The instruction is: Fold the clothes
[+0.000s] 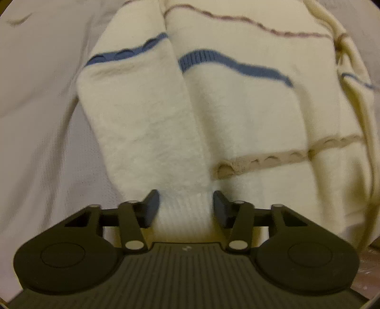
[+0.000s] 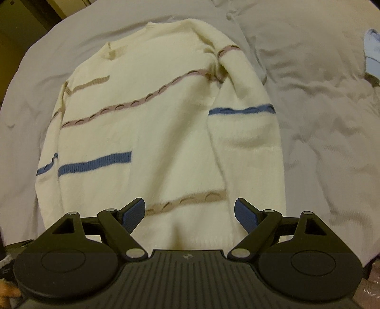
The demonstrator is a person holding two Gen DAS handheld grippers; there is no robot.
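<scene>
A cream knit sweater (image 2: pixel 154 133) with blue, mauve and tan stripes lies flat on a pale grey sheet (image 2: pixel 320 107), neck at the far end. Its right sleeve (image 2: pixel 247 133) lies along the body's right side. In the left wrist view the left sleeve (image 1: pixel 142 114) runs from the body (image 1: pixel 249 107) down to my left gripper (image 1: pixel 185 202), which is shut on the sleeve's ribbed cuff (image 1: pixel 185 214). My right gripper (image 2: pixel 190 211) is open and empty, just above the sweater's bottom hem (image 2: pixel 190 240).
The grey sheet (image 1: pixel 35 118) is wrinkled on all sides of the sweater. A light blue cloth (image 2: pixel 372 47) lies at the far right edge. A dark floor or wall (image 2: pixel 28 14) shows beyond the sheet at the top left.
</scene>
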